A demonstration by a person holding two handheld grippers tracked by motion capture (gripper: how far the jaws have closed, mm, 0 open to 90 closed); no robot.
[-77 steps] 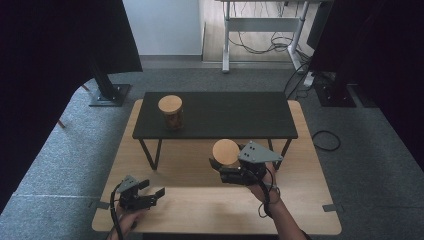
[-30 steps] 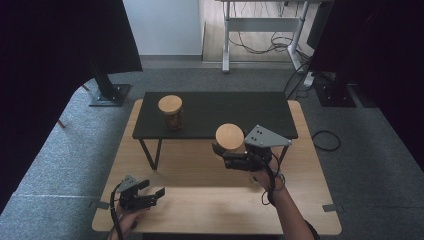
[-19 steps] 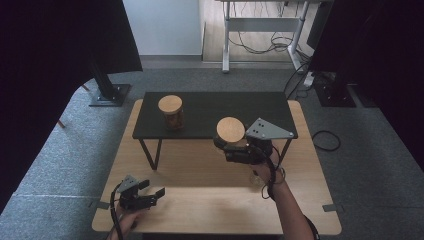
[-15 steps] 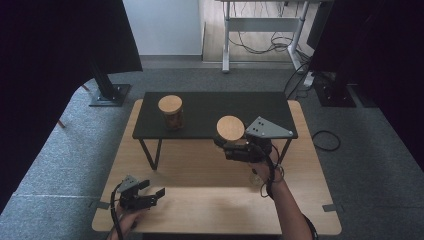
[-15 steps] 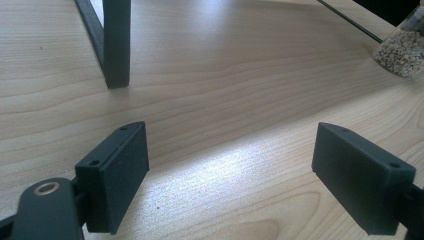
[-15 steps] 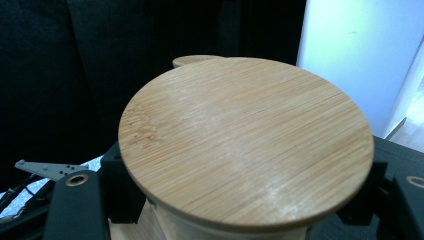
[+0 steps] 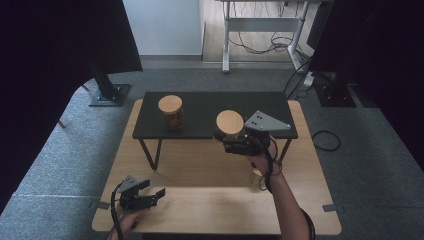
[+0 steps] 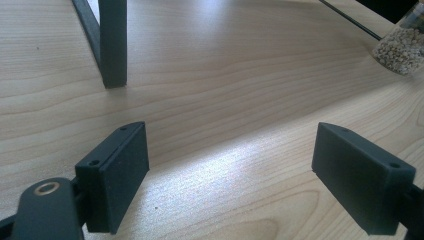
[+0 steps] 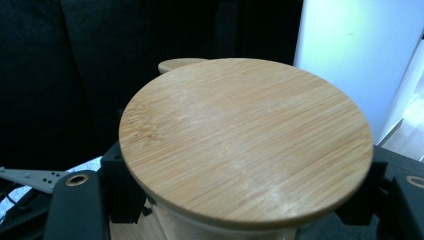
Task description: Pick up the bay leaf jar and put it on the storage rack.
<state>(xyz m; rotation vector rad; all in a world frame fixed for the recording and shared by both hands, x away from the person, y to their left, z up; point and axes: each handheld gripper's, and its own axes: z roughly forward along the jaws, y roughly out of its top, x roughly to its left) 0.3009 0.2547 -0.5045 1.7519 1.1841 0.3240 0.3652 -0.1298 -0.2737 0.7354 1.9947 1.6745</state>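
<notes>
Bamboo lid tops a jar (image 7: pixel 229 123) clamped between the jaws of the right gripper (image 7: pixel 235 145), held over the front edge of a black shelf (image 7: pixel 200 107) at about two o'clock from the wooden table's (image 7: pixel 200 165) centre. A second jar (image 7: pixel 170 111) stands on the shelf at eleven o'clock. The left gripper (image 7: pixel 150 199) rests at seven o'clock, jaws wide apart, holding nothing. A third jar (image 8: pixel 402 42) sits on the table near the right forearm.
</notes>
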